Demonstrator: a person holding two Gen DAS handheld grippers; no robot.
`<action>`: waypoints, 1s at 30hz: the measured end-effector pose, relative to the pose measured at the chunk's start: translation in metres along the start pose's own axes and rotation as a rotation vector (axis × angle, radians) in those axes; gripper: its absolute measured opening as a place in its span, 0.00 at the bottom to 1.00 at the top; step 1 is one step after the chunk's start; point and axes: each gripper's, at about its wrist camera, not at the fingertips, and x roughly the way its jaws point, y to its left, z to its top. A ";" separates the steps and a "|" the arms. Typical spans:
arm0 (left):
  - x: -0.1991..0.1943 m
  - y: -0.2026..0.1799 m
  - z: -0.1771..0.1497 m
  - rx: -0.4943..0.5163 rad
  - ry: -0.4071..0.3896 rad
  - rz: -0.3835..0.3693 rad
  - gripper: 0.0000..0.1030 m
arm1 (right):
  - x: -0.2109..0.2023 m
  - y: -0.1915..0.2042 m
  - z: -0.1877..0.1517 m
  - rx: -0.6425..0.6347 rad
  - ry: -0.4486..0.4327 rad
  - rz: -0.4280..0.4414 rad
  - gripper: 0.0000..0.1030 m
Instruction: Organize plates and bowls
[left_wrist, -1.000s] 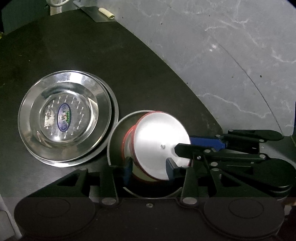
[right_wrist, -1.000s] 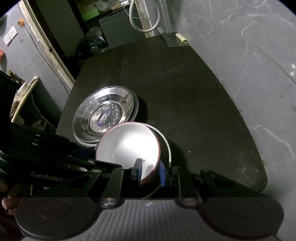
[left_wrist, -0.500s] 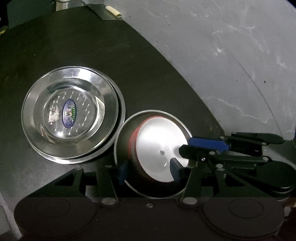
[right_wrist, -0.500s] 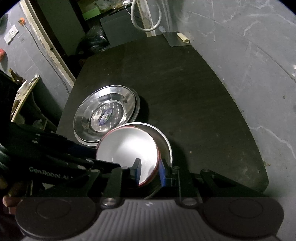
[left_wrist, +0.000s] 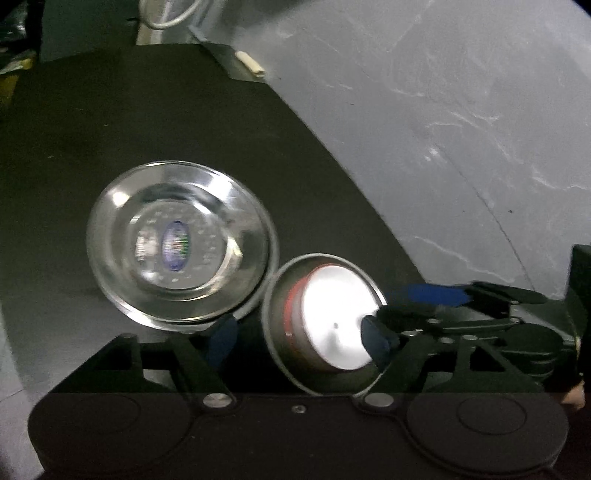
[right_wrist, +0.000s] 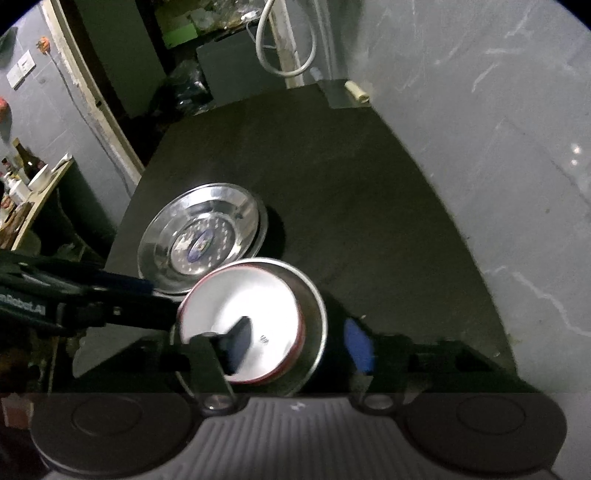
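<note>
A: From your left wrist view, what's hard to read?

B: The whole frame is smeared. Your left gripper has its jaws spread, and they have just been opening, straddling the steel bowl without pressing it. The near part of that bowl is cut off by the gripper body. Nested inside it sits the red-rimmed bowl, its white interior blown out by glare. One blue pad of your right gripper overlaps the red-rimmed bowl's far edge.

A: And the plates?

B: The steel plates lie stacked just left of the steel bowl, round, shiny and shallow, with an oval sticker too blurred to read. Everything rests on the matte black table.

A: The right wrist view?

B: Your right gripper also has its jaws wide, just opened. One pad floats over the red-rimmed bowl, the other outside the steel bowl; neither pinches. The steel plates sit behind the steel bowl, their near rim hidden. Your left gripper reaches in from the left, blurred.
</note>
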 end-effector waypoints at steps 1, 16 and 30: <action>-0.002 0.002 0.000 -0.004 0.001 0.020 0.83 | -0.001 -0.001 0.000 0.002 -0.005 -0.012 0.83; 0.020 0.022 -0.008 -0.056 0.130 0.191 0.99 | 0.015 -0.018 -0.003 0.044 0.095 -0.209 0.99; 0.045 0.025 -0.007 -0.057 0.180 0.210 0.99 | 0.037 -0.017 -0.004 0.019 0.193 -0.211 1.00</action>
